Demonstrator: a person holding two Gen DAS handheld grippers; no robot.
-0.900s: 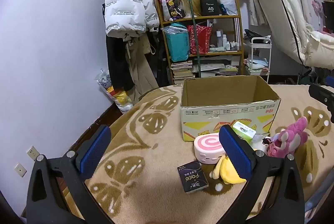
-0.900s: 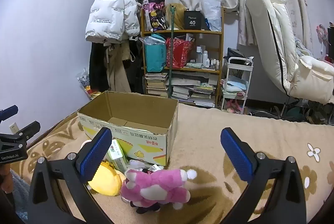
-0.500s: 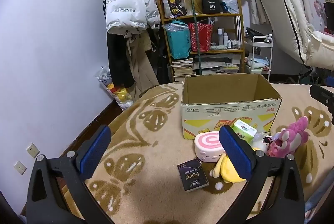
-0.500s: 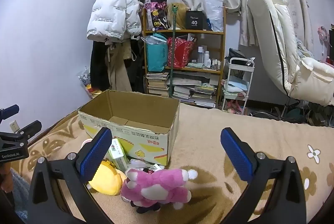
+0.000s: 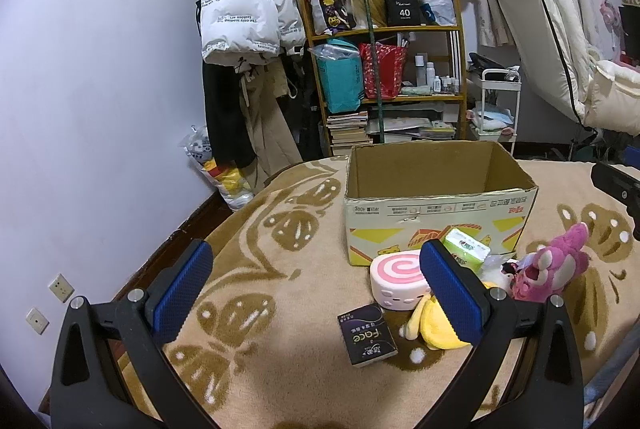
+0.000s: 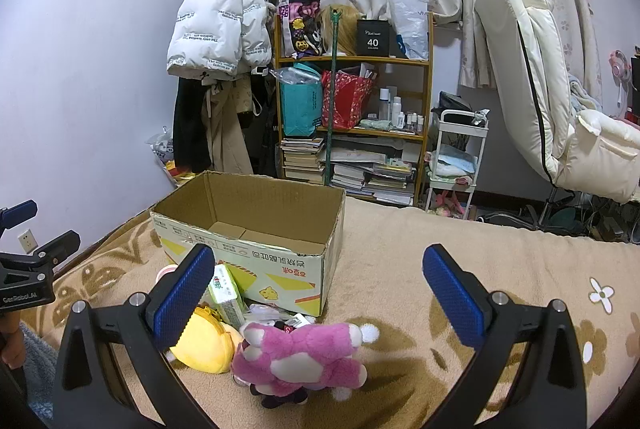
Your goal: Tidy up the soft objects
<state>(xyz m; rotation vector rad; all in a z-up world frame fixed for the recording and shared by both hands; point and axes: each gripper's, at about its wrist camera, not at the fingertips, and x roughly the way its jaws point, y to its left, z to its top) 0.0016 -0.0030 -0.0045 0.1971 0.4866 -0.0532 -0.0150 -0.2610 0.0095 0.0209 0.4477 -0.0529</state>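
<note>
An open cardboard box [image 5: 440,213] [image 6: 256,265] stands on the patterned beige blanket [image 5: 280,261]. In front of it lie a pink plush toy [image 5: 556,265] [image 6: 304,357], a yellow plush [image 5: 436,325] [image 6: 208,345], a pink-and-white swirl cushion [image 5: 396,281], a green tissue pack [image 5: 466,249] [image 6: 226,293] and a small black box [image 5: 366,335]. My left gripper [image 5: 316,293] hovers open above the blanket, left of the pile. My right gripper [image 6: 316,297] is open above the pink plush, nothing between its fingers.
A wooden shelf [image 6: 352,117] with bags and books stands behind the bed, a white puffer jacket [image 5: 244,13] hangs on the wall, a white cart [image 6: 456,157] and a cream recliner [image 6: 544,101] are at right. The left gripper's body [image 6: 28,269] shows at the right view's left edge.
Both views have shifted very slightly; the box and toys lie as before and both grippers stay wide open.
</note>
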